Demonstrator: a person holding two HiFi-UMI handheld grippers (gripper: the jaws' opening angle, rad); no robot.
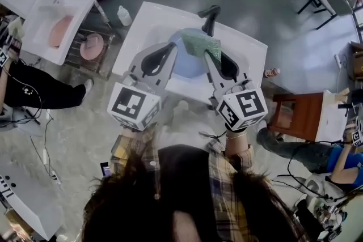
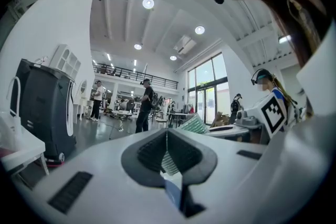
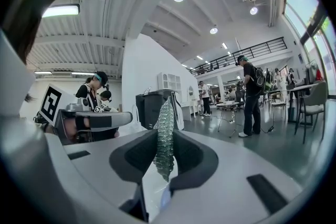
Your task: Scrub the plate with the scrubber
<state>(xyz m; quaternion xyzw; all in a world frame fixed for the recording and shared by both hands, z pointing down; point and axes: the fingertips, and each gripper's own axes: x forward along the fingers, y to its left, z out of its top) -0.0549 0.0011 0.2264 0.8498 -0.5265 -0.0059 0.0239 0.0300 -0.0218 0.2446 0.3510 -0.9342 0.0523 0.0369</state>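
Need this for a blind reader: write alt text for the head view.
From above, a person at a white sink grips a blue plate in the left tool and holds a green scrubber over it with the right tool.

A round, pale blue plate (image 1: 187, 65) is held over the white surface (image 1: 148, 20), its rim at 9 o'clock pinched in the closed left tool (image 1: 172, 49). A green mesh scrubber (image 1: 201, 42), crumpled and ridged, rests against the plate's face at 1 o'clock, clamped edge-up between the jaws of the right tool (image 1: 209, 56)
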